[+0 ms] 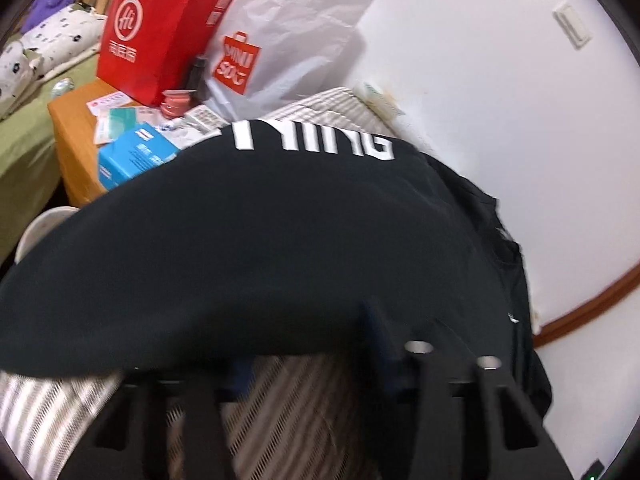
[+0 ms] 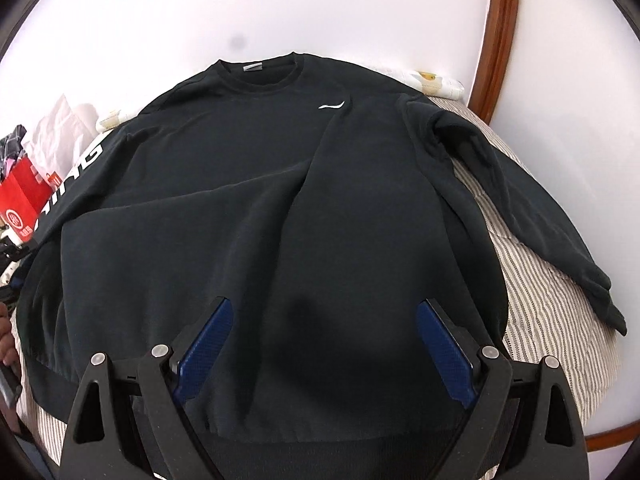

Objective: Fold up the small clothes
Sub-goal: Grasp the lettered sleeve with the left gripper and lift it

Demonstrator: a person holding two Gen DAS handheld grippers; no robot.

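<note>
A black sweatshirt (image 2: 248, 200) lies spread front-up across the frame's middle, collar toward the top, sleeves out sideways.

The big black long-sleeved sweatshirt (image 1: 260, 248) covers the left gripper's (image 1: 376, 320) blue fingertips, so its grip cannot be told. White sleeve letters (image 1: 316, 142) are partly hidden. The red paper bag (image 2: 22, 196) is cut off.

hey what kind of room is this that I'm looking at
Most likely a bedroom: the black sweatshirt lies spread on a striped bed cover, a cluttered wooden bedside table holds a red shopping bag, and a patterned pillow lies beyond.
</note>
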